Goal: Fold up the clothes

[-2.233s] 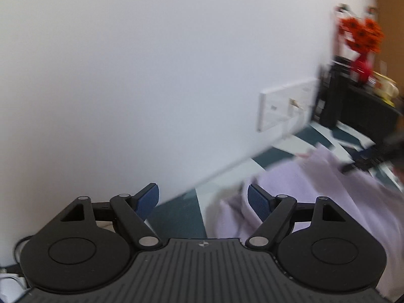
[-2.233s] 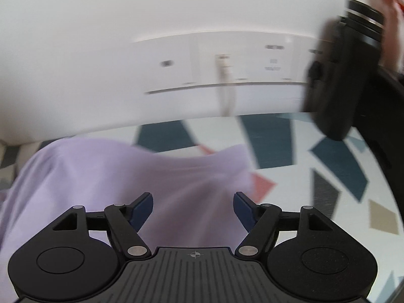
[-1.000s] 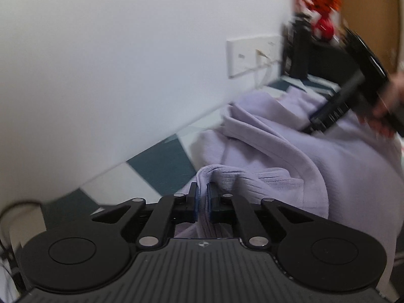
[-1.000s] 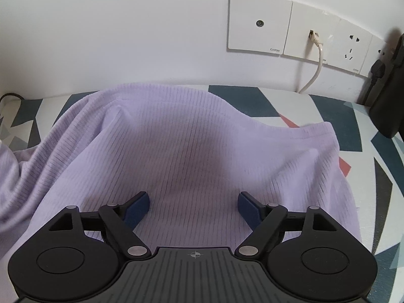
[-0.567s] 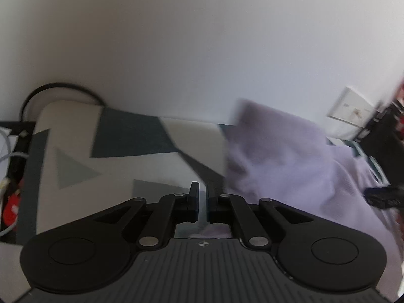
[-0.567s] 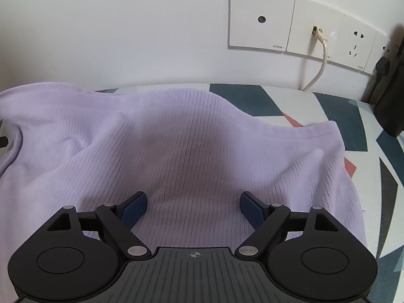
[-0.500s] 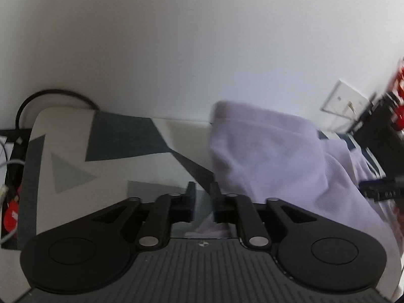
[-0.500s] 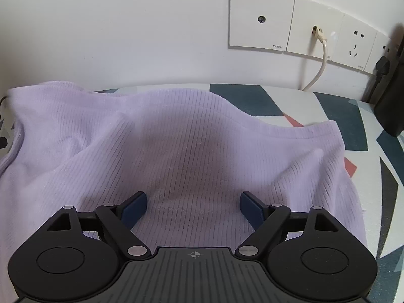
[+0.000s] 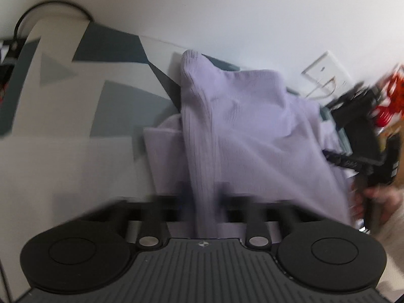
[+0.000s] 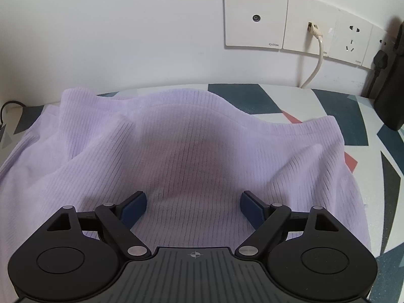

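A lilac ribbed garment (image 9: 242,126) drapes between the left gripper (image 9: 202,197) fingers, too blurred to judge their grip; patterned tabletop (image 9: 63,151) beneath.

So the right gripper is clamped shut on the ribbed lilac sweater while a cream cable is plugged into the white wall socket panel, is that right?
Not quite. The right gripper is open, its blue-padded fingers spread wide apart over the ribbed lilac sweater without pinching it, as the right wrist view shows. The cream cable is indeed plugged into the white wall socket panel.
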`<move>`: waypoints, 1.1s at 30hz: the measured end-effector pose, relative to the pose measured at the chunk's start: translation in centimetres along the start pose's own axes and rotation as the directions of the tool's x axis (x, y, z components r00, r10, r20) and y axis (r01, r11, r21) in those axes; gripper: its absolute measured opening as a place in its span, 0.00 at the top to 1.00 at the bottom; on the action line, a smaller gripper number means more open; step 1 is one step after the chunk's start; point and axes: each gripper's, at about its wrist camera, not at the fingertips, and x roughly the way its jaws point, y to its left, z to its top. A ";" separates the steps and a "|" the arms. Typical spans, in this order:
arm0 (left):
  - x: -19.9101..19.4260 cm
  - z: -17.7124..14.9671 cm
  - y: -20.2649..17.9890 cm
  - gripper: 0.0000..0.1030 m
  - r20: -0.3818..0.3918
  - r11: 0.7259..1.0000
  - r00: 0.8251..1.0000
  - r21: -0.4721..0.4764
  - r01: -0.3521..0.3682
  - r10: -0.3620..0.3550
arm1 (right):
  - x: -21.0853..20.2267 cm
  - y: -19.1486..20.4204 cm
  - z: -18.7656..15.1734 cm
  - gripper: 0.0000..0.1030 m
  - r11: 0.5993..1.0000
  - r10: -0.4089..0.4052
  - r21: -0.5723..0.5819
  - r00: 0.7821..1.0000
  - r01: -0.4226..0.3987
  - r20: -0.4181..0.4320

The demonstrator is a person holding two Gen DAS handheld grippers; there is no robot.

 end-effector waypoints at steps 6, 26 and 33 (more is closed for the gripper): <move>-4.8 -2.8 0.7 0.95 0.160 0.994 0.986 -0.093 0.065 -0.049 | -0.4 0.1 -0.1 0.22 1.000 -0.003 -0.008 1.000 0.003 0.003; -10.6 -12.2 3.3 0.47 0.100 0.965 0.995 -0.258 0.055 -0.030 | -11.8 -9.8 -9.3 0.22 0.960 -0.103 0.267 0.993 0.085 0.053; -11.0 -14.7 1.8 0.40 0.097 0.963 0.995 -0.265 0.055 -0.030 | -16.3 -15.5 -15.1 0.23 0.891 -0.183 0.420 0.983 0.173 -0.016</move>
